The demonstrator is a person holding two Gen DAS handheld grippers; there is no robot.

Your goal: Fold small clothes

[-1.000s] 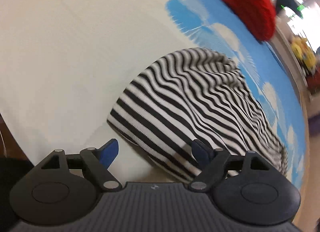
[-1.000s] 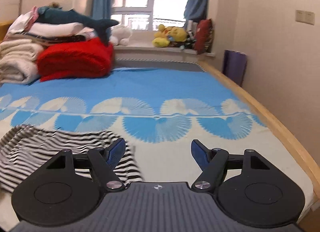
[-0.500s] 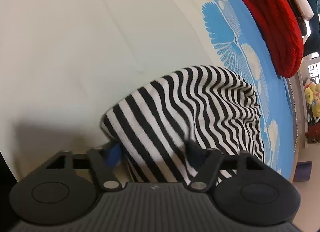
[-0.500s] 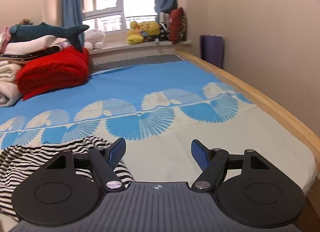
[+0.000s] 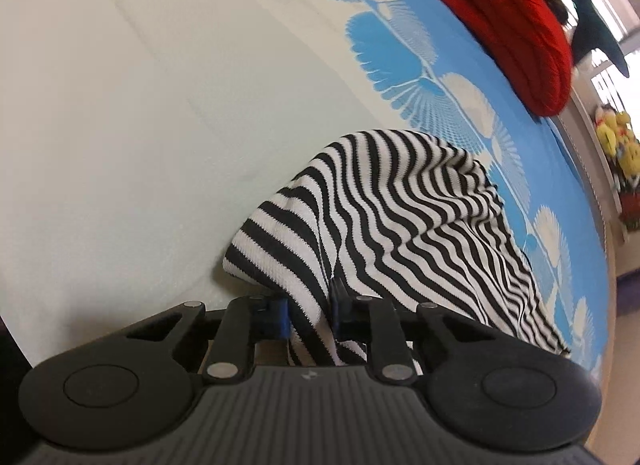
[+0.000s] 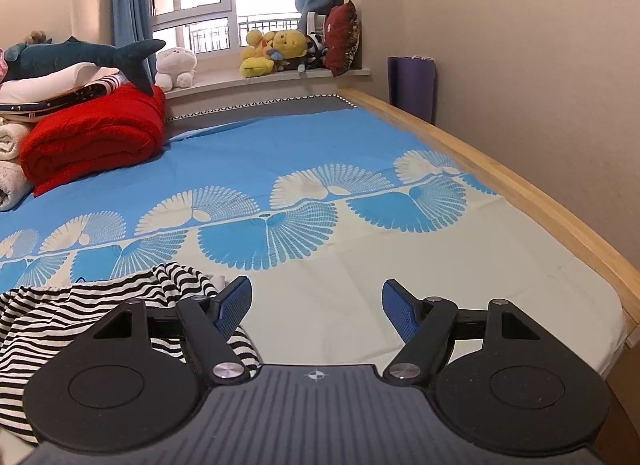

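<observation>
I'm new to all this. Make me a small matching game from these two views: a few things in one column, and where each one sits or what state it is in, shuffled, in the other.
Things:
1. striped garment
2. red blanket
3. plush shark
4. right gripper

Places or states:
A. lying on top of the stacked bedding
B. rolled up on the blue part of the bed sheet
C. open, nothing between its fingers
D. an edge caught between the closing fingers of the left gripper

Pairs: 1-D, 2-B, 3-A, 4-C
</observation>
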